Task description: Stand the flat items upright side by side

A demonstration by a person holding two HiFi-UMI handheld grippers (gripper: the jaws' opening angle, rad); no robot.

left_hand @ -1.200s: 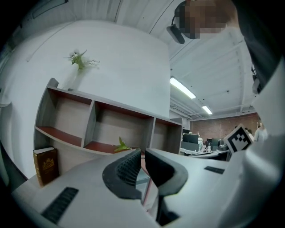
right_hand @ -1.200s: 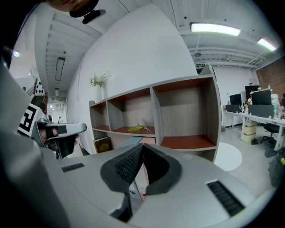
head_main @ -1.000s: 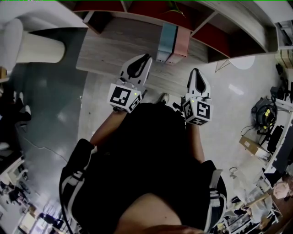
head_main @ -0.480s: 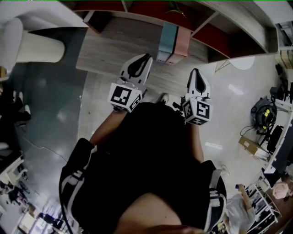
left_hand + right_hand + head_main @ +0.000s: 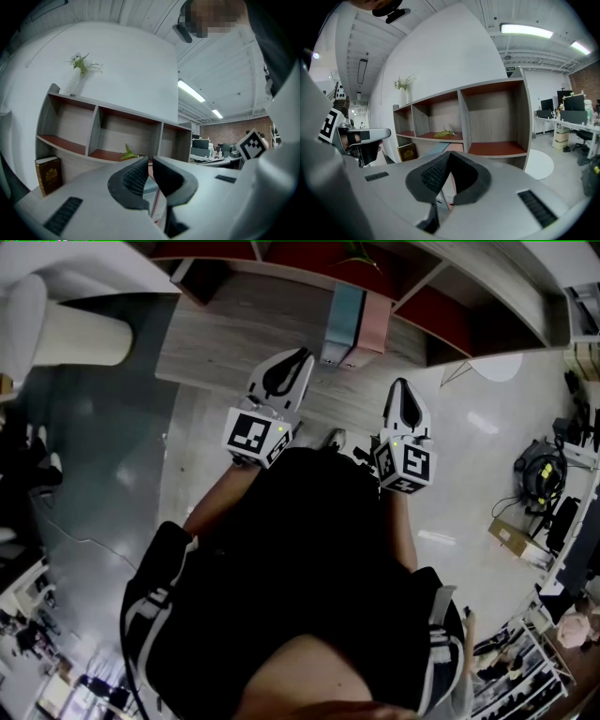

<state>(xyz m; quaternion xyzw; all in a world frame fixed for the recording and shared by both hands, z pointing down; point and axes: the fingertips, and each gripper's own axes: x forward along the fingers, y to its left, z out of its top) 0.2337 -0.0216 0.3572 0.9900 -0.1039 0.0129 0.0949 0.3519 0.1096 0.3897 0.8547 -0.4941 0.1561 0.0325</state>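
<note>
Left tool (image 5: 298, 358) and right tool (image 5: 400, 387) sit close to the body, both empty. Right jaws are fully together, left shows a hairline gap. Ahead on the wooden worktop (image 5: 234, 343), blue book (image 5: 341, 326) and pink book (image 5: 367, 331) stand upright, touching side by side, just before the shelf unit (image 5: 441, 313).

The grey wood-grain shelf unit (image 5: 234, 329) with red-brown boards is cut off by the head view's top edge. In the left gripper view, the pale blue upright flat item (image 5: 150, 185) and the pink upright flat item (image 5: 160, 202) beside it show only as thin strips through the narrow slit between the jaws; the left gripper (image 5: 151, 163) hides the rest. The gold print on the dark brown book (image 5: 48, 174) is too small to read.
</note>
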